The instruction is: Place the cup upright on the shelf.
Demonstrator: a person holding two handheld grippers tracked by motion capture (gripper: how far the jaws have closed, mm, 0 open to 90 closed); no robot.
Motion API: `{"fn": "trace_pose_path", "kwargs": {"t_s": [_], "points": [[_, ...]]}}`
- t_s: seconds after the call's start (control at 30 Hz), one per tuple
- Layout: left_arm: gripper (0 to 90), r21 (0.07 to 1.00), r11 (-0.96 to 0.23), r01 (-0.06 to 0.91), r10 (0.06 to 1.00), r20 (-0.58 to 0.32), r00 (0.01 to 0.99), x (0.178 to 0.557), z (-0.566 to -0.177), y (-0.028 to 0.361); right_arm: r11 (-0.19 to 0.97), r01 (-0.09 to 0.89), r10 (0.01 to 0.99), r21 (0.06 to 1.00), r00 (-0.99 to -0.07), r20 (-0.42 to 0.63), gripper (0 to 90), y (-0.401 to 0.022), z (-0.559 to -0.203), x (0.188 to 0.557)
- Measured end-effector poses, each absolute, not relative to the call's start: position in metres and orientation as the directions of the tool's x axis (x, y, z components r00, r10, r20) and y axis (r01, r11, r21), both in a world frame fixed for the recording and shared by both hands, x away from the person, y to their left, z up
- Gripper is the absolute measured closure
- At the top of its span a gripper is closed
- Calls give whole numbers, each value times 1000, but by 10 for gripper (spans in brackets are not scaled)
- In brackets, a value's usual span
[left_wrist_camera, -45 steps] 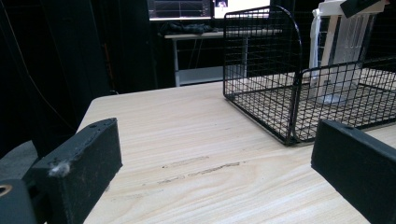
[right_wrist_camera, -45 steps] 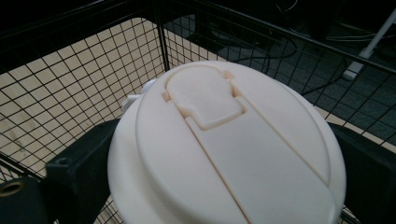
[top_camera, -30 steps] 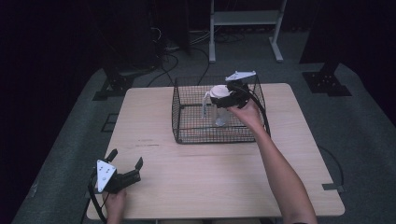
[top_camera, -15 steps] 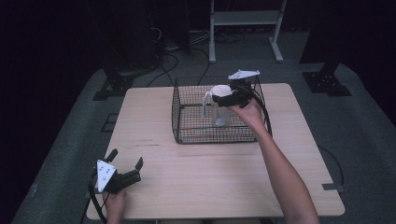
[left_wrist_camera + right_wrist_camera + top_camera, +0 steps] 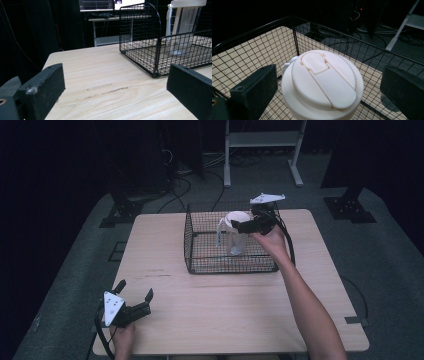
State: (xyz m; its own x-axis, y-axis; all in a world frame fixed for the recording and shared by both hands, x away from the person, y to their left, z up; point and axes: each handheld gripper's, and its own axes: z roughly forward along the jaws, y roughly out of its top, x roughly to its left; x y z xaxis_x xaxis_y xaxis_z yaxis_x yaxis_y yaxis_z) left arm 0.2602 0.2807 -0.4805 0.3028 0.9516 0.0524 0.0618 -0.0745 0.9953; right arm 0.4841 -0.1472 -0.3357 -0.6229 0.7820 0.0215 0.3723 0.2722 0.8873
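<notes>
**Dark room, pale wood bench — jug in wire basket, grasp pending**

Dim surroundings, cables on grey floor; bench [image 5: 200, 310] bare apart from basket.

Right hand-held gripper [image 5: 248, 225]: poised over the lid, jaws spread wide to either side of it in the right gripper view, nothing between them gripped. Contact with the lid rim not confirmed from the high view.

Left hand-held gripper [image 5: 134, 301]: resting low at the near left corner of the bench, jaws wide apart, holding nothing, well apart from the basket.

Jug [image 5: 234, 236]: upright inside wire basket [image 5: 227, 265], toward its far right part. Clear ribbed plastic body, white lid [image 5: 322, 80] with flip spout cover, white handle on one side.

Handling judgement: looks empty, so likely light; rigid plastic, smooth walls probably slippery. Lid broad, near full jaw span — grip across its rim marginal, and lid could pop off. Handle or upper wall just under lid likely safer. Basket walls limit side approach; lift straight up.
</notes>
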Motion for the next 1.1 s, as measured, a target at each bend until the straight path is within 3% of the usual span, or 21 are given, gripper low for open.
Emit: {"fn": "trace_pose_path", "kwargs": {"t_s": [1.1], "points": [[9, 995, -79, 61, 951, 57, 302, 260, -480, 280, 297, 355, 763, 886, -646, 3, 7, -163, -327, 453]]}}
